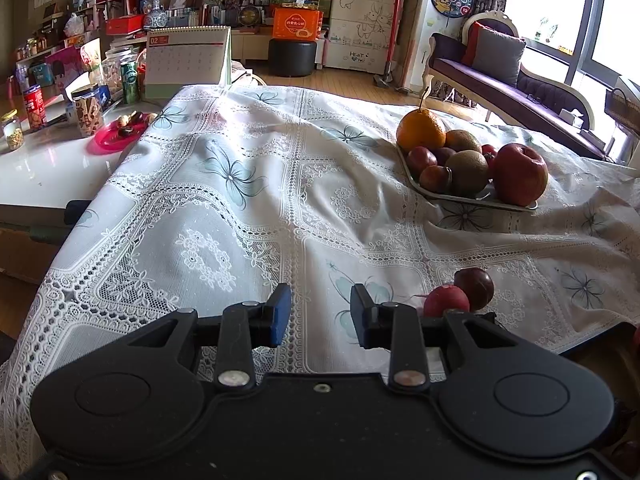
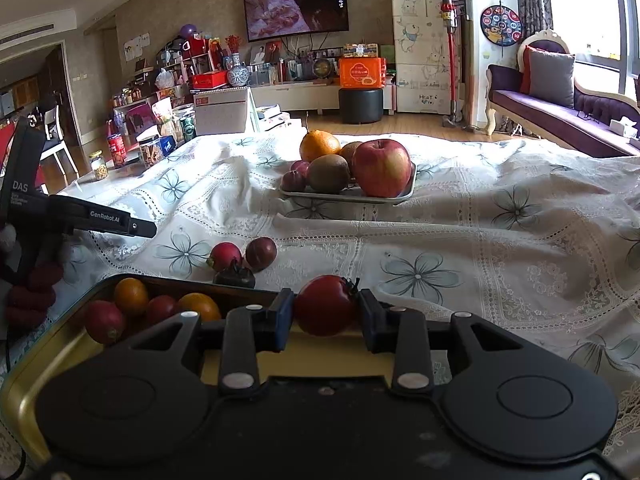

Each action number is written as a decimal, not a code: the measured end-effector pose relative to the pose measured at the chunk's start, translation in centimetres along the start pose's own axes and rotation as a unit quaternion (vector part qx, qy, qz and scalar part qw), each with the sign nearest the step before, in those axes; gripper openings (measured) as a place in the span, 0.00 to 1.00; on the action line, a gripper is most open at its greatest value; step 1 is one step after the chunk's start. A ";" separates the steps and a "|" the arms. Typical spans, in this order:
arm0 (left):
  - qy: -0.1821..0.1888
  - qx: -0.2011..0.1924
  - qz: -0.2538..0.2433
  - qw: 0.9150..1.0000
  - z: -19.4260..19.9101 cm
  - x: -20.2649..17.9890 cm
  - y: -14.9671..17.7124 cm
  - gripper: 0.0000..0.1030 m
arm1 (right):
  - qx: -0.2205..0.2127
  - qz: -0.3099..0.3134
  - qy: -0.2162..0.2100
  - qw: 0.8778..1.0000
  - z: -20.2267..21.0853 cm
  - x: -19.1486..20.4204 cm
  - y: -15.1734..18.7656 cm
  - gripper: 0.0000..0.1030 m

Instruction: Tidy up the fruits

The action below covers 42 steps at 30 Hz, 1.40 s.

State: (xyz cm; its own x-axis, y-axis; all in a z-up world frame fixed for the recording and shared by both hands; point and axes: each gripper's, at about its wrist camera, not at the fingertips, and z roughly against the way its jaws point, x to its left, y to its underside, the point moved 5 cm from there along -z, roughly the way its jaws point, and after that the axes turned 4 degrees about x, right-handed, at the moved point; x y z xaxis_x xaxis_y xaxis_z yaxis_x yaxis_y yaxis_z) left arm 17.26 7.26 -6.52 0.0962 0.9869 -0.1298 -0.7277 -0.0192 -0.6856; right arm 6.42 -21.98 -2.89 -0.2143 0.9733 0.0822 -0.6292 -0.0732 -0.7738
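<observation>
With my right gripper (image 2: 325, 312) clamped on a tomato (image 2: 325, 305) directly over the gold tray (image 2: 24, 384), release is straight down; left gripper (image 1: 316, 314) gapes empty, loose fruits (image 1: 460, 294) just right.

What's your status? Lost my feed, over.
Left gripper open, empty, over the white lace tablecloth. Right gripper shut on round red tomato, above gold metal tray. Nothing in the way.

Open lace tablecloth (image 1: 248, 208) ahead of left gripper (image 1: 320, 312), radish (image 1: 446, 301) and passion fruit (image 1: 474, 282) close at right, heaped fruit tray (image 1: 472, 199) beyond, jars (image 1: 86, 110) crowding far left edge.
</observation>
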 end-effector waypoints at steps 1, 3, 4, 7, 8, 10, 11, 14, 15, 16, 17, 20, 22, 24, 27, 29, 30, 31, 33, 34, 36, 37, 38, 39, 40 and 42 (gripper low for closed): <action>0.000 0.001 -0.004 1.000 0.1 -0.1 -0.1 0.40 | 0.001 -0.002 0.000 1.000 0.0 -0.1 0.0 0.35; 0.000 0.001 -0.013 1.000 0.5 -0.6 -0.4 0.40 | 0.002 -0.006 0.000 1.000 0.0 -0.2 0.0 0.35; 0.001 0.000 -0.019 1.000 0.8 -0.9 -0.5 0.40 | 0.001 -0.008 -0.002 1.000 0.0 -0.3 0.0 0.35; -0.004 0.010 -0.042 0.999 1.1 -2.3 -1.1 0.40 | 0.004 -0.015 -0.001 1.000 -0.1 -0.5 0.0 0.35; -0.007 0.018 -0.051 0.999 0.9 -3.0 -1.3 0.40 | 0.005 -0.017 -0.002 1.000 -0.1 -0.5 -0.1 0.35; -0.006 0.040 -0.064 0.997 0.3 -4.3 -1.6 0.40 | 0.005 -0.021 -0.004 1.000 -0.1 -0.6 -0.1 0.35; -0.002 0.053 -0.069 0.996 -0.1 -5.1 -1.7 0.40 | 0.005 -0.022 -0.004 1.000 -0.1 -0.7 -0.1 0.35; 0.008 0.092 -0.087 0.992 -1.6 -7.2 -2.1 0.41 | 0.005 -0.026 -0.006 1.000 -0.1 -0.7 -0.1 0.35; 0.010 0.104 -0.090 0.990 -2.1 -7.8 -2.2 0.41 | 0.005 -0.027 -0.007 1.000 -0.1 -0.7 -0.1 0.35; 0.010 0.115 -0.092 0.989 -2.7 -8.2 -2.2 0.41 | 0.006 -0.028 -0.007 1.000 -0.1 -0.8 -0.1 0.35; 0.006 0.124 -0.093 0.988 -3.3 -8.7 -2.2 0.41 | 0.006 -0.028 -0.007 1.000 -0.1 -0.8 -0.1 0.35; -0.011 0.134 -0.095 0.986 -4.7 -9.4 -2.4 0.41 | 0.006 -0.027 -0.009 1.000 -0.1 -0.8 -0.1 0.35; -0.010 0.137 -0.087 0.987 -5.2 -9.5 -2.5 0.45 | 0.006 -0.026 -0.010 1.000 -0.1 -0.7 -0.1 0.35; -0.004 0.144 -0.078 0.987 -5.5 -9.6 -2.5 0.45 | 0.006 -0.026 -0.010 1.000 -0.2 -0.7 -0.1 0.35; 0.005 0.157 -0.072 0.985 -5.9 -10.0 -2.3 0.44 | 0.008 -0.027 -0.011 1.000 -0.2 -0.7 -0.1 0.35; -0.004 0.157 -0.076 0.985 -6.3 -10.4 -2.0 0.45 | 0.008 -0.027 -0.011 1.000 -0.2 -0.7 -0.1 0.35; -0.012 0.154 -0.081 0.985 -6.4 -10.7 -1.9 0.46 | 0.008 -0.027 -0.012 1.000 -0.2 -0.7 0.0 0.35; -0.015 0.151 -0.086 0.985 -6.4 -10.9 -1.8 0.48 | 0.008 -0.027 -0.012 1.000 -0.2 -0.7 0.0 0.35; -0.020 0.146 -0.094 0.984 -6.4 -11.3 -1.7 0.48 | 0.008 -0.027 -0.011 1.000 -0.2 -0.7 0.0 0.35; -0.021 0.147 -0.096 0.984 -6.4 -11.4 -1.8 0.48 | 0.009 -0.027 -0.010 1.000 -0.3 -0.7 0.0 0.35; -0.022 0.148 -0.095 0.984 -6.5 -11.3 -1.8 0.49 | 0.009 -0.026 -0.011 1.000 -0.3 -0.7 0.0 0.35; -0.021 0.148 -0.092 0.984 -6.5 -11.2 -1.9 0.50 | 0.009 -0.026 -0.011 1.000 -0.3 -0.7 0.0 0.35; -0.018 0.150 -0.087 0.985 -6.5 -10.9 -1.8 0.51 | 0.009 -0.026 -0.011 1.000 -0.3 -0.7 0.0 0.35; -0.014 0.152 -0.081 0.985 -6.6 -10.7 -1.8 0.51 | 0.009 -0.026 -0.011 1.000 -0.3 -0.7 0.0 0.35; -0.009 0.155 -0.073 0.985 -6.6 -10.5 -1.8 0.51 | 0.009 -0.026 -0.011 1.000 -0.3 -0.7 0.0 0.35; 0.003 0.160 -0.055 0.985 -6.7 -10.1 -1.6 0.51 | 0.010 -0.026 -0.011 1.000 -0.2 -0.7 0.0 0.35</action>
State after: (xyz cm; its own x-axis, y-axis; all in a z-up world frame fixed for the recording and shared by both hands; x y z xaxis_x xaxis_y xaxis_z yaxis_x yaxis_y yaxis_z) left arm 22.03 -3.73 -8.88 0.1911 0.9789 -0.0724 -0.8896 0.1415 -0.4342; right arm 6.74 -22.61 -3.11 -0.1963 0.9710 0.1362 -0.6546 -0.0263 -0.7555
